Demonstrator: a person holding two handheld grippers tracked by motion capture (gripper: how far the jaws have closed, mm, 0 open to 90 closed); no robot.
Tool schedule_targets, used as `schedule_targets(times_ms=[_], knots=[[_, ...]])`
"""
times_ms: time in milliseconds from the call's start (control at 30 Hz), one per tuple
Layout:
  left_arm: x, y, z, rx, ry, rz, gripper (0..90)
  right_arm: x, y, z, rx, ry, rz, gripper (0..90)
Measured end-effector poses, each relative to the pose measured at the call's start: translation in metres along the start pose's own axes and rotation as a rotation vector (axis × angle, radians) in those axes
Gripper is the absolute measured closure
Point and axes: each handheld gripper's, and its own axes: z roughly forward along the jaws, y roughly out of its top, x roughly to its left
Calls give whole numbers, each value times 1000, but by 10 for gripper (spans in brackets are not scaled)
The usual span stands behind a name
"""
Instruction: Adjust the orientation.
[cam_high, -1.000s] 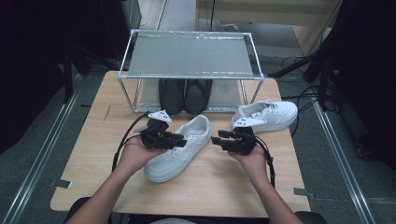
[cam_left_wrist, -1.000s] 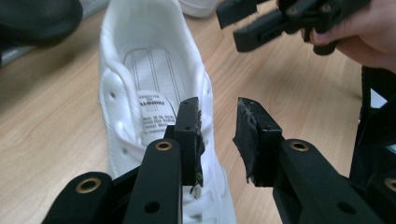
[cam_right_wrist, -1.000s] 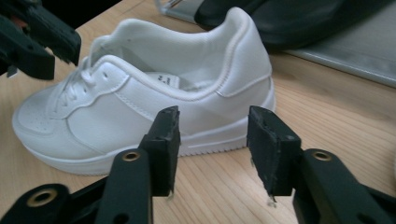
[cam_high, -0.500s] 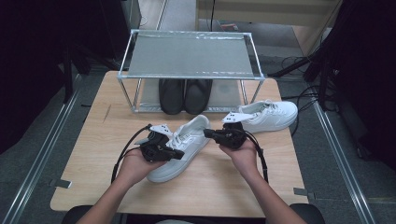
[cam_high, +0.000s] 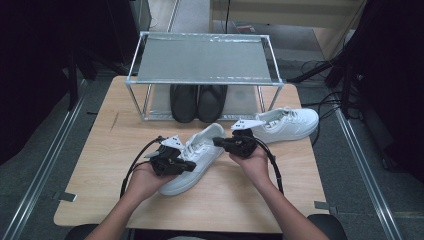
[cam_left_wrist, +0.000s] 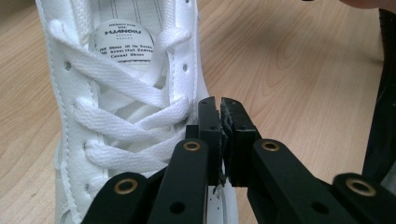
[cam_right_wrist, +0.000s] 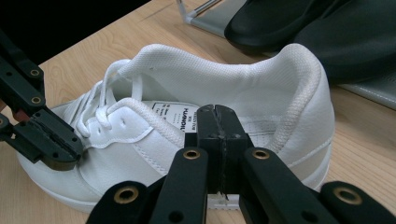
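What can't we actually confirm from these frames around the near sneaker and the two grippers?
- Near white sneaker: toe cut off by the bottom edge of the left gripper view; in the high view the left gripper covers its midfoot.
- Right gripper: jaws pressed together, contact with the collar hidden behind them.
- Tongue label: small print too fine to read.
- Black shoes: heels hidden under the rack shelf.

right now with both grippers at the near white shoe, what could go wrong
The left gripper looks shut beside the laces, so it may snag the shoelace. The right gripper sits shut at the collar of the near white shoe; a push could slide it toward the black shoes under the rack.
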Motion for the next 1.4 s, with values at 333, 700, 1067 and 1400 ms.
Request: schedule_targets(times_ms=[333,700,1067,1400], knots=[[7,0,1,7,-12,-8,900,1,-2,-1,3,7,21,900],[17,0,-2,20,-4,-20,900,8,-8,-7,14,27,26,900],[33,-1,-5,5,-14,-43,900,23,-13,-11,37,33,-2,900],[43,3,-6,13,-17,-41,900,38,-19,-12,50,56,-13,900]])
